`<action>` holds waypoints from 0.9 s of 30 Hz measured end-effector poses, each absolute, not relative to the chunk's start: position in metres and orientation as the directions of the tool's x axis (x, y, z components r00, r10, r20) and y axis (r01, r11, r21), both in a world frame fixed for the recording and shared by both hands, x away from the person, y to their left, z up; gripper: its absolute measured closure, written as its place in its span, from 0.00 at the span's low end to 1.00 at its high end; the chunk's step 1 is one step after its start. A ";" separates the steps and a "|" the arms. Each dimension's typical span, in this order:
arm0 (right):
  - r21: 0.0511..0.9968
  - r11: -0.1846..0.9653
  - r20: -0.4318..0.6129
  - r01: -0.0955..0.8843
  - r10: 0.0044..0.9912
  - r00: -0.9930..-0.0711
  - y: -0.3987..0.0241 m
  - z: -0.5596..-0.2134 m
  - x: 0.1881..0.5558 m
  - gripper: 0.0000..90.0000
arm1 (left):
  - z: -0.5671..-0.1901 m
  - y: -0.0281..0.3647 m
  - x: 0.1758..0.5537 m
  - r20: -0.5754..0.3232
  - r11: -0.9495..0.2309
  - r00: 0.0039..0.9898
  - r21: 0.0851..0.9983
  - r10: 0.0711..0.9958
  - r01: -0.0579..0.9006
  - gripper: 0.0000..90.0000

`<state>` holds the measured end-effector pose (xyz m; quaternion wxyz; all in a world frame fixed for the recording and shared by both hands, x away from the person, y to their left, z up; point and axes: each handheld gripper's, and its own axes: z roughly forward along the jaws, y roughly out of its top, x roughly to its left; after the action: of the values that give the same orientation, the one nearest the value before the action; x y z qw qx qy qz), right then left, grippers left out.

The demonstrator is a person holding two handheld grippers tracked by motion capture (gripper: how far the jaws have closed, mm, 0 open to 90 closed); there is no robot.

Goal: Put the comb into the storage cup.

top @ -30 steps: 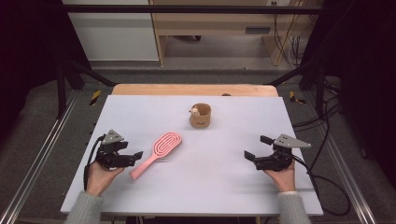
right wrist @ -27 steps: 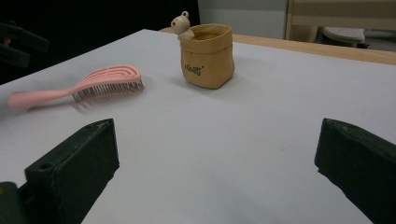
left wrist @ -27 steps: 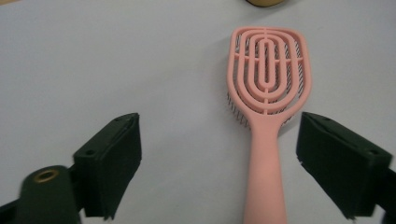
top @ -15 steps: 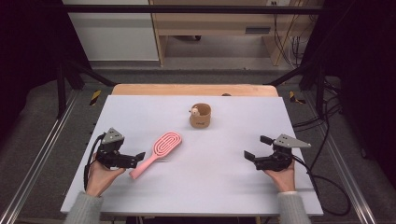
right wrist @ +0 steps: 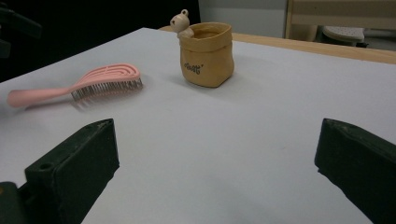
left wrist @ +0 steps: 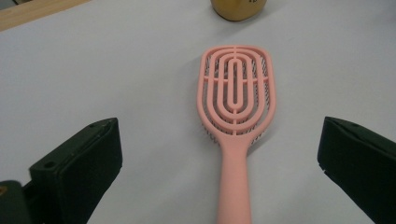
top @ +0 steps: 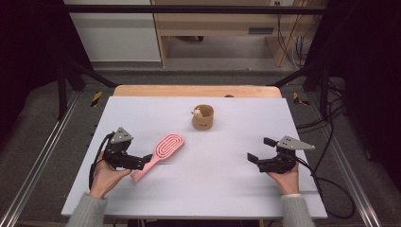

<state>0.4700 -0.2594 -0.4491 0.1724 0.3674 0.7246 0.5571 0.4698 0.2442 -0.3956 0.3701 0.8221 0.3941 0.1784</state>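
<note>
Left hand-held gripper [left wrist: 219, 186] released, jaws wide astride the brush [left wrist: 236, 121] handle; best centre on the handle, then close squarely; right hand-held gripper [top: 265, 152] released, idle on the worktop [top: 217, 189].

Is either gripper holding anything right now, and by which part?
Nothing held. Left gripper is open astride the pink brush handle; right gripper open over bare table.
</note>
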 end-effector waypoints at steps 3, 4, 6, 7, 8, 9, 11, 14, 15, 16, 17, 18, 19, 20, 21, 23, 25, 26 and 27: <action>0.934 0.108 0.161 0.341 0.724 -0.671 -0.259 -0.449 0.470 0.00 | -0.397 0.242 0.472 -0.007 -0.418 0.630 0.742 0.777 0.524 0.00; 0.934 0.109 0.162 0.342 0.723 -0.671 -0.260 -0.449 0.470 0.00 | -0.397 0.242 0.473 -0.010 -0.420 0.631 0.739 0.776 0.527 0.00; 0.934 0.109 0.161 0.341 0.723 -0.672 -0.259 -0.449 0.470 0.00 | -0.399 0.239 0.475 -0.016 -0.419 0.631 0.735 0.775 0.533 0.00; 0.934 0.108 0.161 0.341 0.724 -0.671 -0.259 -0.449 0.470 0.00 | -0.399 0.238 0.476 -0.017 -0.421 0.633 0.733 0.774 0.534 0.00; 0.934 0.108 0.160 0.339 0.724 -0.671 -0.259 -0.449 0.470 0.00 | -0.399 0.237 0.478 -0.018 -0.424 0.637 0.732 0.770 0.533 0.00; 0.934 0.110 0.160 0.341 0.724 -0.671 -0.259 -0.449 0.470 0.00 | -0.400 0.235 0.479 -0.016 -0.426 0.636 0.730 0.771 0.535 0.00; 0.933 0.109 0.162 0.343 0.724 -0.671 -0.259 -0.449 0.470 0.00 | -0.403 0.233 0.481 -0.022 -0.429 0.639 0.723 0.769 0.541 0.00; 0.934 0.109 0.161 0.341 0.723 -0.671 -0.260 -0.449 0.470 0.00 | -0.407 0.228 0.483 -0.011 -0.448 0.643 0.709 0.766 0.545 0.00; 0.934 0.109 0.160 0.340 0.724 -0.671 -0.260 -0.449 0.470 0.00 | -0.409 0.227 0.483 -0.010 -0.450 0.644 0.708 0.765 0.545 0.00; 0.934 0.108 0.160 0.340 0.724 -0.671 -0.260 -0.449 0.470 0.00 | -0.410 0.227 0.483 -0.012 -0.451 0.646 0.707 0.763 0.545 0.00; 0.934 0.108 0.161 0.340 0.724 -0.671 -0.260 -0.449 0.470 0.00 | -0.411 0.227 0.483 -0.014 -0.451 0.647 0.706 0.763 0.546 0.00; 0.934 0.108 0.161 0.341 0.724 -0.671 -0.260 -0.449 0.470 0.00 | -0.412 0.227 0.483 -0.016 -0.451 0.647 0.704 0.762 0.549 0.00; 0.934 0.109 0.160 0.340 0.723 -0.672 -0.260 -0.449 0.470 0.00 | -0.414 0.227 0.483 -0.014 -0.455 0.647 0.701 0.762 0.550 0.00; 0.934 0.110 0.160 0.340 0.723 -0.672 -0.259 -0.449 0.470 0.00 | -0.416 0.228 0.484 -0.015 -0.455 0.647 0.698 0.763 0.553 0.00; 0.934 0.109 0.161 0.341 0.723 -0.672 -0.260 -0.449 0.470 0.00 | -0.417 0.228 0.484 -0.018 -0.454 0.645 0.695 0.764 0.557 0.00; 0.935 0.107 0.160 0.338 0.724 -0.671 -0.260 -0.449 0.470 0.00 | -0.421 0.229 0.485 -0.023 -0.454 0.642 0.688 0.766 0.566 0.00; 0.934 0.108 0.161 0.340 0.724 -0.671 -0.260 -0.449 0.470 0.00 | -0.425 0.228 0.486 -0.020 -0.462 0.644 0.679 0.765 0.570 0.00; 0.934 0.108 0.161 0.340 0.724 -0.671 -0.260 -0.449 0.470 0.00 | -0.426 0.228 0.486 -0.019 -0.464 0.643 0.675 0.766 0.573 0.00; 0.934 0.108 0.161 0.341 0.723 -0.672 -0.259 -0.449 0.470 0.00 | -0.428 0.227 0.486 -0.019 -0.467 0.642 0.671 0.767 0.577 0.00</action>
<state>0.4699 -0.2595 -0.4489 0.1714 0.3671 0.7244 0.5578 0.4864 0.2274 -0.4278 0.3294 0.8441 0.3978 0.1442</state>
